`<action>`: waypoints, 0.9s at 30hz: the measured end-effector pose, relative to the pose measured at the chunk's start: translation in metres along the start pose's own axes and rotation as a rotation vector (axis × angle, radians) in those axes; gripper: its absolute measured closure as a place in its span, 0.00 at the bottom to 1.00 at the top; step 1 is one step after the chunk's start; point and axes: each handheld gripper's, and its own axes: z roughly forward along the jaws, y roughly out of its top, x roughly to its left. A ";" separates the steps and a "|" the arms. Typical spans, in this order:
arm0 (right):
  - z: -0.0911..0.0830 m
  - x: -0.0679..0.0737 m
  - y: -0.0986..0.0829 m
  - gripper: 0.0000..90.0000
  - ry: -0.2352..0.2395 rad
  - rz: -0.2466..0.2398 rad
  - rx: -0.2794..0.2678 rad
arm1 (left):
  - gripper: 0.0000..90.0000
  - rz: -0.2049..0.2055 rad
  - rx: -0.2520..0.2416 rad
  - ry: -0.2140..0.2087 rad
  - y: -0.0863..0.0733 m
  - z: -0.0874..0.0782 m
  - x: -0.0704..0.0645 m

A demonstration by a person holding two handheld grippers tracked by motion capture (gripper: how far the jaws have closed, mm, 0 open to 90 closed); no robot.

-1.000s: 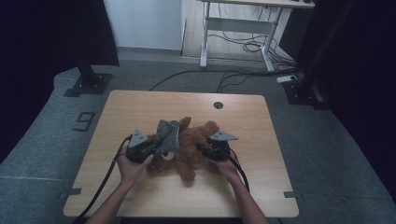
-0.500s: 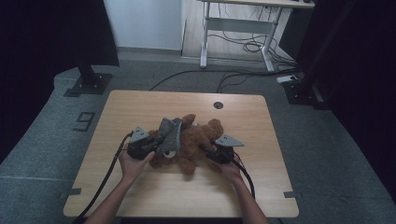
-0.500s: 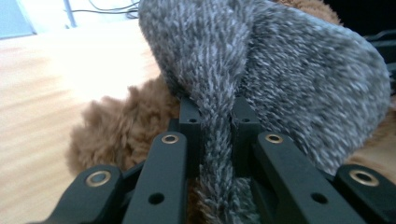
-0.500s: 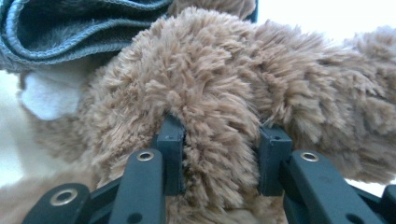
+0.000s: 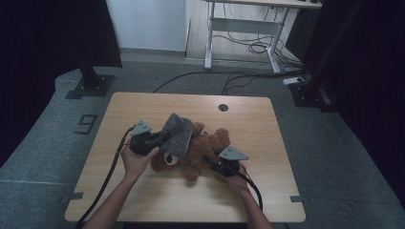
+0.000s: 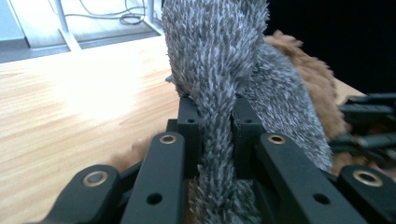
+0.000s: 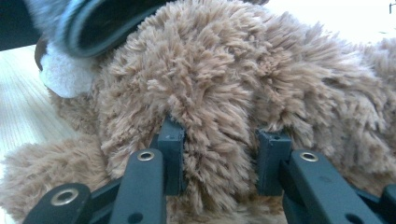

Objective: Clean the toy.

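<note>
A brown teddy bear (image 5: pixel 200 150) lies on the wooden table (image 5: pixel 267 129), its plush pinched between the right gripper (image 7: pixel 219 158) jaws. A grey knit hat (image 6: pixel 219 70) over its head is clamped between the left gripper (image 6: pixel 212 123) jaws.

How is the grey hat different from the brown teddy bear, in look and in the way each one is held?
The grey hat is grey with short, flat pile; the teddy bear is brown with longer, shaggy fur. The hat is the smaller of the two and sits over the bear's head, while the bear lies on the table. The left gripper pinches a thin fold of the hat; the right gripper clamps a thick tuft of the bear. Both are soft plush.
</note>
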 end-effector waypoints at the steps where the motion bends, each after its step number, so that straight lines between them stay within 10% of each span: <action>1: 0.000 0.000 0.000 0.69 0.002 -0.009 0.000 | 0.86 0.006 0.032 0.000 0.001 0.007 -0.001; 4: -0.001 0.000 -0.001 0.68 0.003 -0.016 0.001 | 0.87 0.025 0.096 0.010 -0.007 0.022 -0.005; 10: -0.005 -0.002 0.000 0.59 0.040 -0.015 0.016 | 0.88 0.010 0.075 -0.011 -0.025 0.020 -0.010; 13: -0.012 -0.006 0.003 0.42 0.082 0.029 0.045 | 0.88 0.030 0.059 -0.025 -0.036 0.016 -0.018; 27: -0.018 -0.027 0.011 0.21 0.171 0.238 0.020 | 0.89 0.033 0.000 -0.046 -0.059 0.003 -0.029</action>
